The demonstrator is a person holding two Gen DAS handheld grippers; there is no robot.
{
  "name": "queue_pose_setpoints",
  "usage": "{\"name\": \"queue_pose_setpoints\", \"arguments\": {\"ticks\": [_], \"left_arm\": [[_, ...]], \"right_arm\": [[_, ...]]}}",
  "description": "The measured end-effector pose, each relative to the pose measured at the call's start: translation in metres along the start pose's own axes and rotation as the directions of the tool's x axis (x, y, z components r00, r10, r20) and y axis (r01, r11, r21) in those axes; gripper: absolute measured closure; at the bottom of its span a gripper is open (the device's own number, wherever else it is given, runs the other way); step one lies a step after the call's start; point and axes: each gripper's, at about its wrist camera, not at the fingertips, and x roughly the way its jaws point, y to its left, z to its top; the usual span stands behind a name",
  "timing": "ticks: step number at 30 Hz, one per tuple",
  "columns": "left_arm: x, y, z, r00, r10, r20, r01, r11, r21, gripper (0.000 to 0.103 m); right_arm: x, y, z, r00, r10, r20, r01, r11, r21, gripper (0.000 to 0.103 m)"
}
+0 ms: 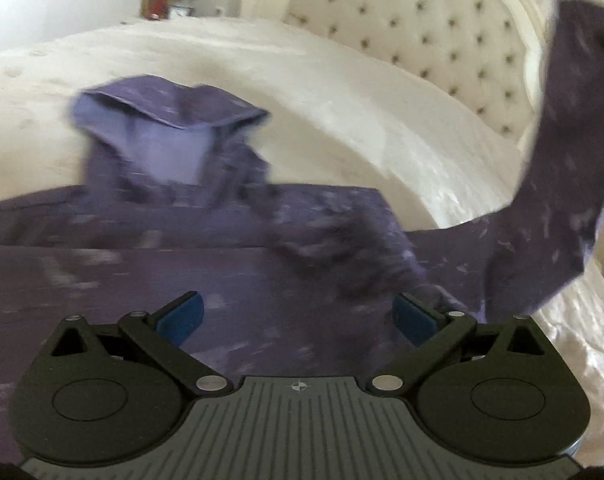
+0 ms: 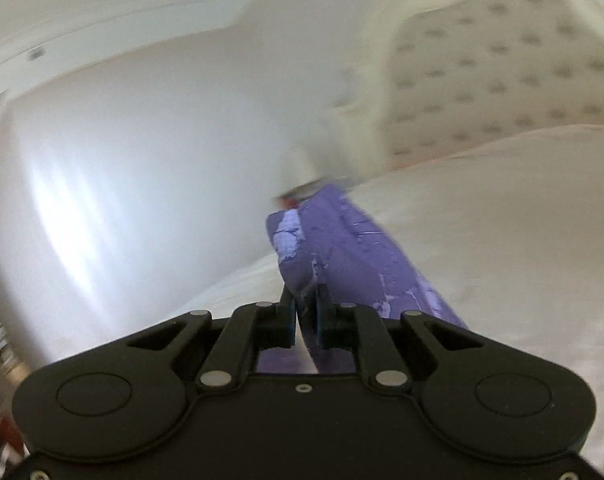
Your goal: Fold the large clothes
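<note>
Hoodie (image 1: 230,272): flat on bed (image 1: 341,92), twelve o'clock of left hand-held gripper (image 1: 298,318) (jaws wide apart, empty).
Sleeve (image 2: 341,252): clamped in right hand-held gripper (image 2: 305,312), raised.

Soft bright daylight, no hard shadows; glare patch on wall (image 2: 74,200); heavy motion blur, fisheye-bent edges.

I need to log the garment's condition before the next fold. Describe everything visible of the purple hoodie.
The hoodie is dark purple with pale flecks, and looks like soft knit cloth. It lies on the white bed, its body spread out flat and its hood open, showing a lighter lilac lining. One sleeve is raised off the bed at the right, pinched near its end by the shut right tongs. The open left tongs hover over the body, gripping nothing. The picture is blurred, so finer details cannot be told.
</note>
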Motion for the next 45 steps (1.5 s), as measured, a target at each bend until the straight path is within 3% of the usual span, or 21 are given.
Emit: {"name": "queue_pose_setpoints", "arguments": {"ticks": [6,9,11,14,15,18,20,21,22,25,28,32,35,40,44,45], "left_arm": [[-0.041,0.047,-0.012,0.999,0.043,0.034,-0.040,0.997,-0.071,0.001],[-0.059,0.075,-0.021,0.997,0.040,0.067,-0.028,0.984,-0.174,0.001],[-0.072,0.095,-0.029,0.994,0.040,0.101,-0.014,0.970,-0.243,0.000],[-0.086,0.120,-0.040,0.989,0.045,0.138,0.003,0.944,-0.330,0.000],[-0.089,0.127,-0.044,0.989,0.044,0.141,0.010,0.935,-0.356,0.000],[-0.094,0.144,-0.055,0.989,0.031,0.148,0.034,0.910,-0.413,0.000],[-0.094,0.144,-0.058,0.991,0.028,0.134,0.026,0.925,-0.380,0.000],[-0.094,0.142,-0.060,0.990,0.021,0.137,0.032,0.928,-0.372,0.000],[-0.095,0.141,-0.060,0.990,0.009,0.141,0.043,0.930,-0.365,0.000],[-0.098,0.142,-0.060,0.991,-0.007,0.136,0.054,0.937,-0.345,0.000],[-0.105,0.145,-0.061,0.991,-0.011,0.133,0.055,0.942,-0.332,0.000],[-0.102,0.147,-0.060,0.991,-0.017,0.134,0.061,0.940,-0.336,0.000],[-0.095,0.142,-0.057,0.992,-0.023,0.122,0.062,0.943,-0.327,0.000],[-0.067,0.134,-0.048,0.995,-0.044,0.086,0.071,0.938,-0.340,0.000],[-0.047,0.135,-0.045,0.999,0.019,0.029,-0.006,0.917,-0.398,0.004],[-0.046,0.135,-0.044,0.999,0.036,0.023,-0.024,0.910,-0.414,0.018]], "right_arm": [[0.067,0.100,-0.054,0.969,0.206,-0.138,-0.217,0.974,-0.066,0.086],[0.098,0.141,-0.094,0.941,0.241,-0.239,-0.277,0.951,-0.134,0.086],[0.119,0.161,-0.127,0.910,0.265,-0.317,-0.325,0.933,-0.152,0.086],[0.138,0.186,-0.178,0.876,0.247,-0.415,-0.351,0.915,-0.197,0.083],[0.139,0.189,-0.197,0.866,0.235,-0.441,-0.353,0.912,-0.207,0.078],[0.151,0.192,-0.233,0.817,0.216,-0.535,-0.366,0.911,-0.191,0.075],[0.145,0.186,-0.238,0.795,0.233,-0.560,-0.369,0.919,-0.142,0.060],[0.142,0.183,-0.239,0.788,0.240,-0.567,-0.375,0.918,-0.132,0.048],[0.141,0.185,-0.234,0.788,0.247,-0.563,-0.381,0.915,-0.132,0.042],[0.126,0.179,-0.221,0.801,0.261,-0.539,-0.385,0.914,-0.131,0.042],[0.113,0.160,-0.200,0.830,0.261,-0.494,-0.353,0.930,-0.100,0.042],[0.097,0.118,-0.183,0.888,0.169,-0.428,-0.229,0.969,-0.094,0.042],[0.087,0.081,-0.177,0.909,0.095,-0.405,-0.127,0.991,-0.052,0.042],[0.064,0.021,-0.171,0.925,-0.052,-0.376,0.049,0.999,-0.017,0.042],[0.046,-0.017,-0.169,0.920,-0.141,-0.367,0.157,0.987,0.016,0.041],[0.042,-0.025,-0.168,0.918,-0.155,-0.366,0.175,0.984,0.024,0.041]]}}
